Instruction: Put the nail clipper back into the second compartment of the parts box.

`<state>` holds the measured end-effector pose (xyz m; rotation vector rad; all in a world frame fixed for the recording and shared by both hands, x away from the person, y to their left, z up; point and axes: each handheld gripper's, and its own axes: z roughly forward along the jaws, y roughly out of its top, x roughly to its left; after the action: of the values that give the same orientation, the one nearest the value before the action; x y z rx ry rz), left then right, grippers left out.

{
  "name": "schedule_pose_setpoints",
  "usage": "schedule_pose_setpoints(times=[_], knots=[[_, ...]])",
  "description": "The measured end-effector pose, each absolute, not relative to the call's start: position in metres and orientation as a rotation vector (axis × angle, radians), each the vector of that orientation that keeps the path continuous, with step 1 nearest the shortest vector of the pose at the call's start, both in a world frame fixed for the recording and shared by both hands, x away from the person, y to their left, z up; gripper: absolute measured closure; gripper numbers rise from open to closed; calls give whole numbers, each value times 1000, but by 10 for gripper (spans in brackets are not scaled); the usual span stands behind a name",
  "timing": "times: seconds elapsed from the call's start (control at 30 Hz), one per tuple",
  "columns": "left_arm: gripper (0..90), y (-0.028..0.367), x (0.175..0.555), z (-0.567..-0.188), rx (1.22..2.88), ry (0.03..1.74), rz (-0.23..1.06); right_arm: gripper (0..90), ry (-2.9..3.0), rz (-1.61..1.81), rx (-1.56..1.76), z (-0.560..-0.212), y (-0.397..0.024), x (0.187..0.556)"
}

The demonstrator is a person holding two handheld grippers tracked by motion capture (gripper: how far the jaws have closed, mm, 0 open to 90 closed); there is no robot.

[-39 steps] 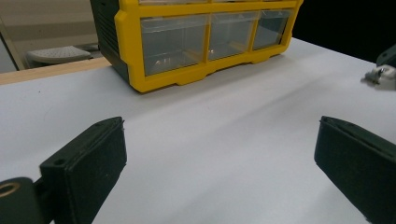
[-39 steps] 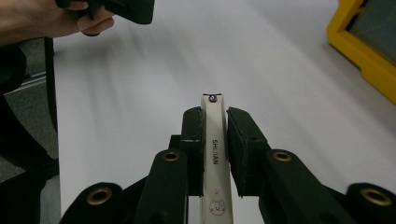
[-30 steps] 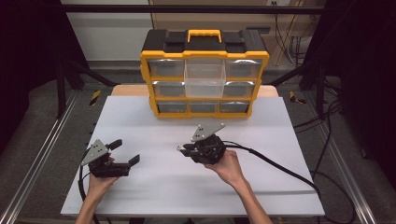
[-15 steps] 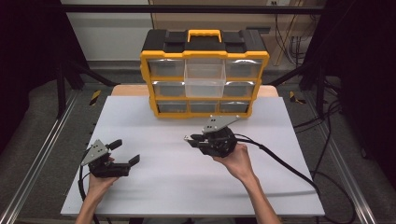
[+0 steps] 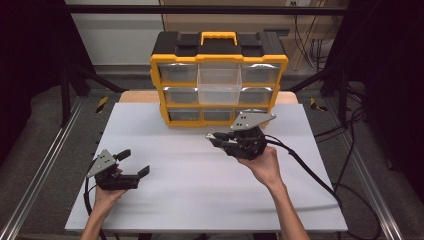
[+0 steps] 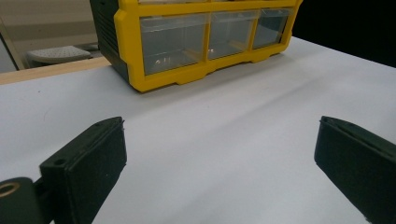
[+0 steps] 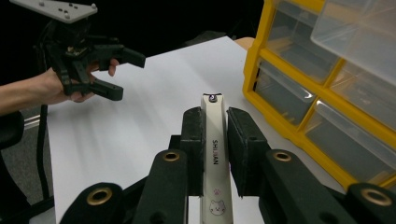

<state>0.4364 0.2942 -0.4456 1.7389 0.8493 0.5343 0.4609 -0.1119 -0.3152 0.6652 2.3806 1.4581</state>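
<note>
A yellow and black drawer organizer (image 5: 218, 75) stands at the back of the white table (image 5: 200, 195); its clear middle drawer (image 5: 219, 86) is pulled out. My right gripper (image 5: 214, 138) hovers just in front of the organizer, pointing left. It is shut on a slim white nail clipper (image 7: 213, 140) with a small cat picture, whose tip sticks out past the jaws. The right gripper (image 7: 215, 114) has the organizer (image 7: 327, 93) on its right side. My left gripper (image 5: 134, 162) rests at the table's front left, open and empty. Its jaws stand wide apart in the left gripper view (image 6: 219, 122).
A black cable (image 5: 310, 167) trails from the right gripper across the table's right side. The organizer's bottom row of clear drawers (image 6: 210, 37) is closed. Metal rails run along both sides of the table, with more cables on the floor at right.
The right gripper, holding the white clipper, has risen and moved right and back toward the organizer. The left gripper has stayed put.
</note>
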Motion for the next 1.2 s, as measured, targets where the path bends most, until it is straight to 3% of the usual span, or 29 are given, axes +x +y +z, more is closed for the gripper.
schedule_pose_setpoints(times=[1.2], knots=[[23, 294, 437, -446, 1741, 848, 534, 778, 2218, 1527, 730, -253, -139, 482]])
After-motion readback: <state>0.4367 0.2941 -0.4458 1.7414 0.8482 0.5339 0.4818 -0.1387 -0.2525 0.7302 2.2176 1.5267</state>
